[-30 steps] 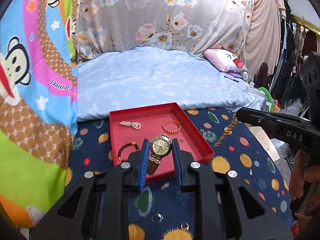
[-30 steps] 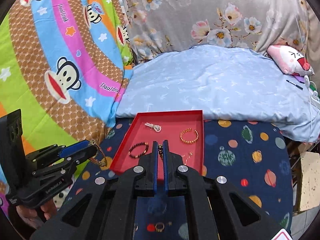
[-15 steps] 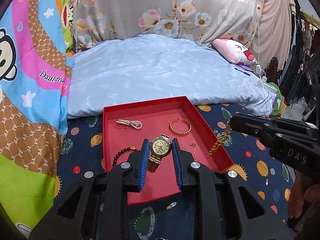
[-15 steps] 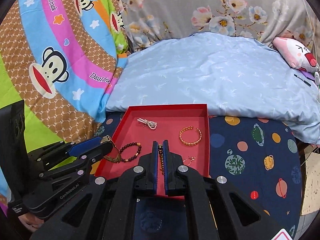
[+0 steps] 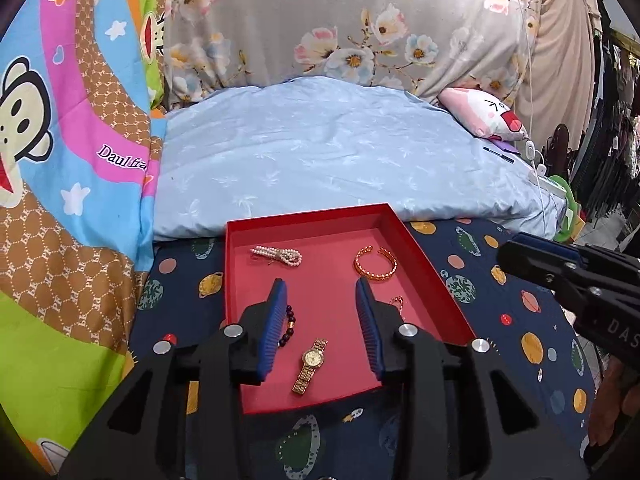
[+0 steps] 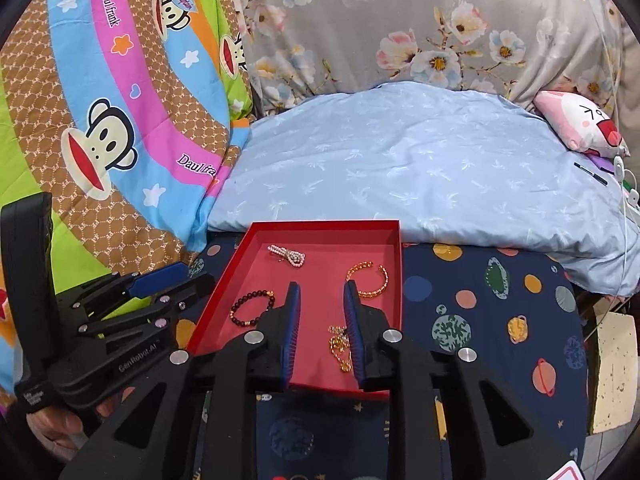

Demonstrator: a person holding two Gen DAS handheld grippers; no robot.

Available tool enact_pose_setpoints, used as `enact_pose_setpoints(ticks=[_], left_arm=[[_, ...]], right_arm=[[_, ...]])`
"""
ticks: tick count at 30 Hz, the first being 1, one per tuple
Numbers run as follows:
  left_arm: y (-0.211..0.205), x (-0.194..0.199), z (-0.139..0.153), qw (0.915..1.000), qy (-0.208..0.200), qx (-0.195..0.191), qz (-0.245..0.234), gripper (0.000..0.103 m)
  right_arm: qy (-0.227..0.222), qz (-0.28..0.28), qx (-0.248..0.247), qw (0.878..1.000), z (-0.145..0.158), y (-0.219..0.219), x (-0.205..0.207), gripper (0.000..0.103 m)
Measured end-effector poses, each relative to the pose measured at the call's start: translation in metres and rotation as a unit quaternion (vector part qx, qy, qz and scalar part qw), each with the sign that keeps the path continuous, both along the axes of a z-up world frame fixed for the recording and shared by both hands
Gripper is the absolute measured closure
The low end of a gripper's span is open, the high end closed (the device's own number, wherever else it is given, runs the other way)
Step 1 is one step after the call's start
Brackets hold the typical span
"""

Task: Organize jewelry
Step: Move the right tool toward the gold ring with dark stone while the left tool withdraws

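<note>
A red tray [image 5: 424, 252] [image 6: 394, 264] lies on the dark planet-print cloth. In it lie a gold watch [image 5: 311, 365], a pearl clip [image 5: 277, 255] [image 6: 288, 255], a gold bangle [image 5: 375, 265] [image 6: 368, 278], a dark bead bracelet [image 5: 289, 326] [image 6: 251, 307] and a gold chain [image 6: 339, 347]. My left gripper [image 5: 320, 328] is open and empty above the watch. My right gripper [image 6: 320, 328] is open and empty over the tray, with the chain lying beside its right finger. Each gripper also shows in the other's view: the right [image 5: 568, 272], the left [image 6: 160, 284].
A light blue quilt [image 5: 340, 152] lies just behind the tray. A bright cartoon-monkey blanket [image 5: 60, 160] rises on the left. A pink plush pillow [image 5: 486, 116] and cables lie at the right rear. The cloth's edge drops to the floor at the right [image 6: 612, 360].
My left gripper opened and the watch now lies in the tray. My right gripper opened and the gold chain now lies in the tray. Both grippers moved closer over the tray.
</note>
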State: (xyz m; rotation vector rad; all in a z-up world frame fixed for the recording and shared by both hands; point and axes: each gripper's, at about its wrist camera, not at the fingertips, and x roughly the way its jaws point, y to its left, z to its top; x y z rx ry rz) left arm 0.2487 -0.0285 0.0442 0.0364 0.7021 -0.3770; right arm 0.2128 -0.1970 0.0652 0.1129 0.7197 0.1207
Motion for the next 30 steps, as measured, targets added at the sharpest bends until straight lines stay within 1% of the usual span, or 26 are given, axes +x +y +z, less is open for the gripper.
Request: enact_pose_setpoints(ticks=[4, 6, 8, 9, 10, 11, 15, 19, 24, 27, 30], left_arm=[[0.010, -0.019, -0.003, 1.0000, 0.004, 0.002, 0.003, 0.069], [0.015, -0.032, -0.009, 0.9999, 0.008, 0.010, 0.006, 0.068], [0.019, -0.045, -0.017, 0.9997, 0.016, 0.017, 0.007, 0.066], [0.022, -0.052, -0.023, 0.9995, 0.025, 0.017, 0.008, 0.066], [0.025, -0.059, -0.030, 0.9992, 0.035, 0.016, 0.008, 0.066], [0.027, -0.064, -0.036, 0.9990, 0.042, 0.014, 0.008, 0.066], [0.035, -0.089, -0.065, 0.9969, 0.075, 0.022, 0.014, 0.066], [0.041, -0.110, -0.090, 0.9942, 0.104, 0.023, 0.014, 0.066], [0.043, -0.118, -0.117, 0.9904, 0.133, 0.021, 0.029, 0.064], [0.040, -0.115, -0.125, 0.9902, 0.133, 0.022, 0.035, 0.060], [0.037, -0.108, -0.130, 0.9899, 0.135, 0.019, 0.037, 0.059]], right_arm=[[0.002, -0.009, -0.008, 1.000, -0.004, -0.003, -0.031, 0.075], [0.008, -0.017, -0.015, 1.000, -0.010, -0.006, -0.049, 0.075], [0.015, -0.025, -0.010, 1.000, -0.018, -0.010, -0.066, 0.073], [0.021, -0.028, -0.005, 0.999, -0.023, -0.013, -0.075, 0.072], [0.026, -0.030, -0.002, 0.999, -0.027, -0.014, -0.082, 0.068], [0.031, -0.035, -0.001, 0.999, -0.033, -0.016, -0.092, 0.066], [0.051, -0.049, -0.014, 0.997, -0.054, -0.019, -0.126, 0.065], [0.084, -0.061, -0.001, 0.995, -0.082, -0.022, -0.152, 0.060], [0.115, -0.060, 0.011, 0.992, -0.112, -0.015, -0.160, 0.060], [0.126, -0.053, 0.026, 0.990, -0.124, -0.009, -0.159, 0.060], [0.131, -0.047, 0.032, 0.990, -0.128, -0.004, -0.155, 0.060]])
